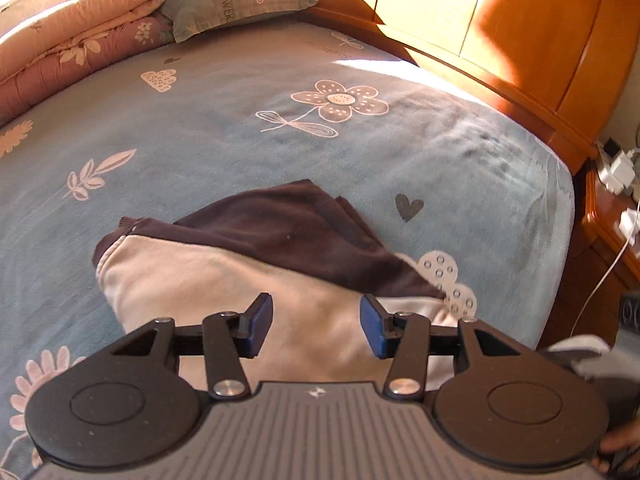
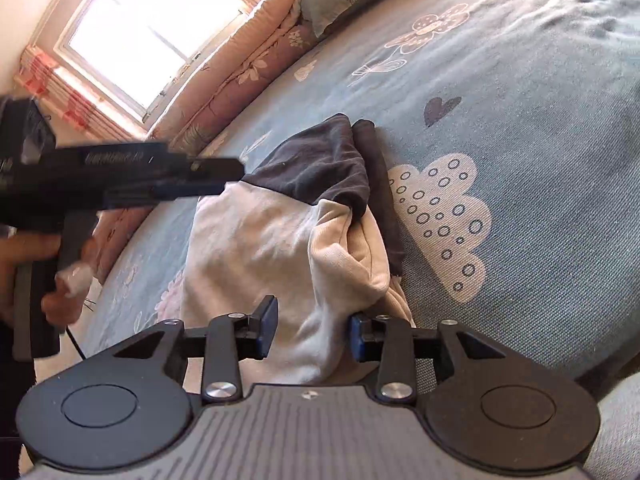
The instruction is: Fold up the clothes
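While both tools hang over the bed point(image 1: 248, 152), I see the garment point(image 1: 248, 264) lying folded near the bed's near edge, cream cloth toward me and a dark brown panel on the far side. My left gripper point(image 1: 316, 326) has its jaws spread with nothing between the pads, only cream fabric beneath. My right gripper point(image 2: 314, 330) is likewise parted; a cream fold rises between its fingers, but I can't see the pads pressing it. I judge the piece soft, light and floppy, likely to sag and slide on the fleecy sheet rather than hold a crease. I'd take it by the thick hem or a doubled corner, pinching several layers at once, each gripper at one end of the near edge.
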The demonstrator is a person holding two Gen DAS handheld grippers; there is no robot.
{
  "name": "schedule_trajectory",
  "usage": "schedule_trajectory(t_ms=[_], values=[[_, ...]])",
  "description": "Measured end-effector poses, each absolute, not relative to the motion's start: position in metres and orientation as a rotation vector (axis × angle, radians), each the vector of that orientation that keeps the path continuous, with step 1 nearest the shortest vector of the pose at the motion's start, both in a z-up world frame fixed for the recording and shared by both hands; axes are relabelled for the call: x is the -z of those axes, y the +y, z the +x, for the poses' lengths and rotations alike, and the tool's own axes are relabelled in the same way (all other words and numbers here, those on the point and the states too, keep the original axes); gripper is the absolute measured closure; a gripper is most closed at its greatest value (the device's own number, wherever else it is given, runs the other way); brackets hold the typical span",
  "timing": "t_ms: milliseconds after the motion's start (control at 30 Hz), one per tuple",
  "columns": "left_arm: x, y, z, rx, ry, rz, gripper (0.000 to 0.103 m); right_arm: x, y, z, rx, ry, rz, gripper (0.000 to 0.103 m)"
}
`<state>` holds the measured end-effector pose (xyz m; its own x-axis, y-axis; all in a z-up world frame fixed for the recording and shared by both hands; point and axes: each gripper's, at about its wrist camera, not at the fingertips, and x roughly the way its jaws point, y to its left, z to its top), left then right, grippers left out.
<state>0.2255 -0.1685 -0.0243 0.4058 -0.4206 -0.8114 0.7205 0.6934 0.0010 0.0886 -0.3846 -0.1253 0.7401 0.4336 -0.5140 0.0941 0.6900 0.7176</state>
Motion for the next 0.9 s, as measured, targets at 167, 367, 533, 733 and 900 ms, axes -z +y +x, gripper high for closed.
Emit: schedule_trajectory(t_ms=[167,367,533,733,900], values=[[0.040,-0.126,0.153,0.784,0.815,0.561,0.048,0.135,-0.398,0.101,-0.275,0.753,0.931,0.061],[0.063,-0.138,0.098,0.866,0.693,0.747,0.043,0.138,-0.397,0.107,-0.228,0.777,0.913,0.088],[0.082,-0.148,0.073,0.867,0.571,0.977,0.043,0.140,-0.400,0.104,-0.190,0.772,0.928,0.089],[0.086,-0.142,0.078,0.792,0.526,1.035,0.048,0.138,-0.395,0.104,-0.184,0.770,0.882,0.088],[0.103,-0.148,0.075,0.821,0.494,1.125,0.086,0.143,-0.394,0.110,-0.176,0.772,0.906,0.088]])
